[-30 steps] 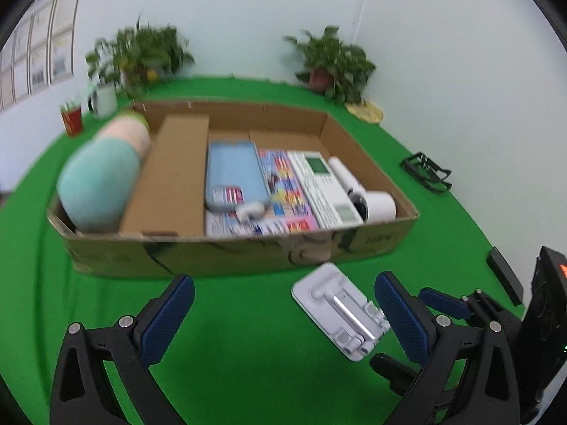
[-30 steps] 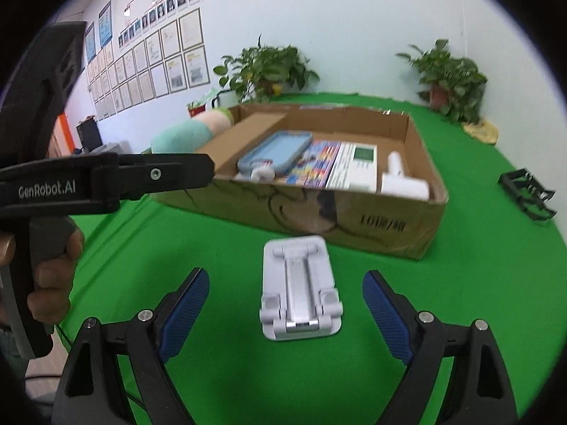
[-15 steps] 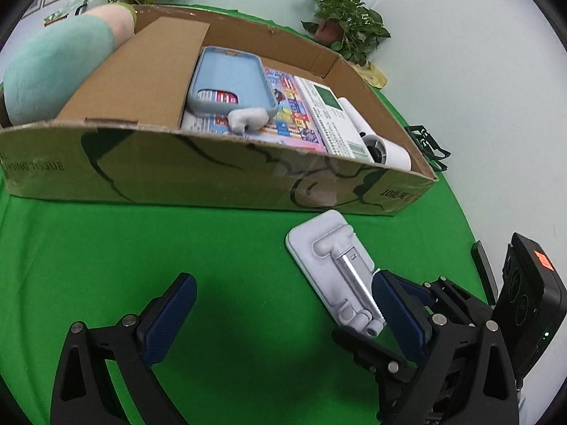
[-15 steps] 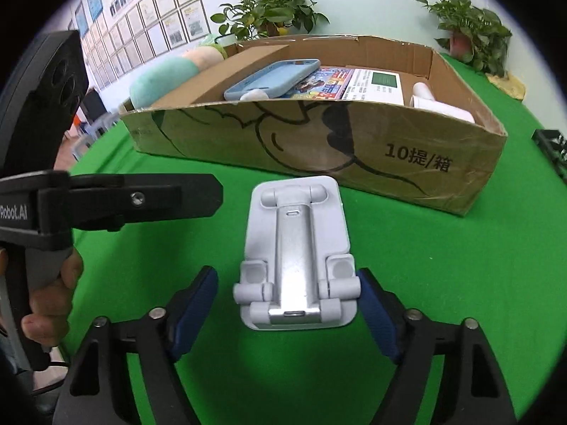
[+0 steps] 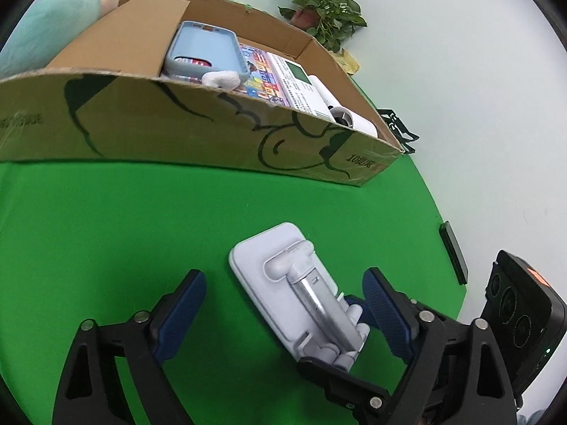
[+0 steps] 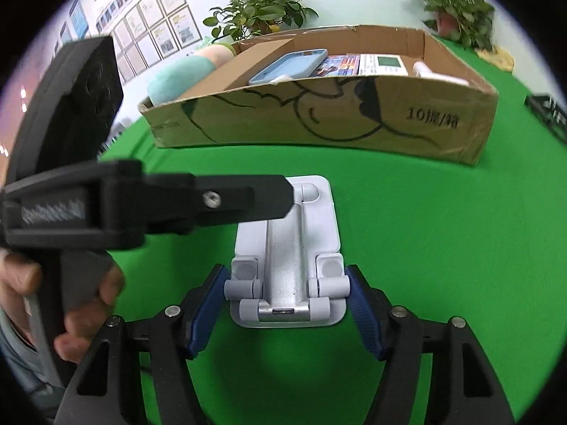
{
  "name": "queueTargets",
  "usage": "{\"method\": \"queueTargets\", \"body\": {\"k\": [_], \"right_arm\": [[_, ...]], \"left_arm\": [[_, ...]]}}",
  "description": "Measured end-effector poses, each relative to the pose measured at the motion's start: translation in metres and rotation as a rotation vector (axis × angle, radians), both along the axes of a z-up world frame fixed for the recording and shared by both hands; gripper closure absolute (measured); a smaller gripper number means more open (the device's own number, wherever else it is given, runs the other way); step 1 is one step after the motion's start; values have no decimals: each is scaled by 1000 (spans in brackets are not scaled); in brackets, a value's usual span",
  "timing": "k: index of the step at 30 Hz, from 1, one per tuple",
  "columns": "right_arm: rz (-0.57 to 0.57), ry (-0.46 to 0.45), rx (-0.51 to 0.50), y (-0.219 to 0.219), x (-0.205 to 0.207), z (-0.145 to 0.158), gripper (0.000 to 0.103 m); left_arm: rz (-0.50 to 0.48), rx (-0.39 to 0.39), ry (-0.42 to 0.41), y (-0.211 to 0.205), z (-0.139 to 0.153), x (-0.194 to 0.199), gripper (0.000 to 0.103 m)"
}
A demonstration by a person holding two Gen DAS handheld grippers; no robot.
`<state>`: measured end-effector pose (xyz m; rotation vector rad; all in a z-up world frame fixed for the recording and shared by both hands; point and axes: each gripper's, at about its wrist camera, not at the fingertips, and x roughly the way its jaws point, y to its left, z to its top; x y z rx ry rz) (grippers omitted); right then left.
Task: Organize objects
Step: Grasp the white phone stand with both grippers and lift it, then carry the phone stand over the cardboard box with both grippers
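White plastic phone stand, folded flat on the green tabletop, metal spine facing up. Seen from the right wrist camera, lying lengthwise from 6 to 12 o'clock, hinged feet at the 6 o'clock end.

Right claw straddling that near end, one blue pad at 9 o'clock of the feet and one at 3 o'clock. Jaws just been closing, stand between them. Right-hand pad at the very edge of the plastic, a sliver of green visible beside the left-hand pad; no firm squeeze visible, stand flat on the cloth.

Left claw partly open, also just been closing, stand between its pads too. From the left wrist camera, stand askew from 11 to 5 o'clock, much nearer the pad at 3 o'clock than the one at 9 o'clock, touching neither as far as can be told. One black finger of this claw crossing the right wrist view from 9 o'clock, over the stand's far corner, handle gripped by a hand.

Cardboard box at 12 o'clock beyond the stand, apart from it, holding a blue phone case among other items.
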<state>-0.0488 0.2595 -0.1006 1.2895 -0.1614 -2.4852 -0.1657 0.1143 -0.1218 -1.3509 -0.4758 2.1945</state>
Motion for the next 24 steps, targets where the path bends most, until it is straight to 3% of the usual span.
{"method": "queueTargets", "body": {"k": [5,12,18,24], "right_arm": [[-20,-35,-85,1,1,0,37],[-18,-44,-124,-5,3,0,37],[-19,-38,-118,-10,7,0,37],[-32,20,-152,-10,13,10,38]], "left_arm": [[-8,-18,-9,2,2,6,29],[19,-74,-19,5,2,8,52],[19,-52,-27,3,3,9,61],[3,-38,59,8,28,15,69]]}}
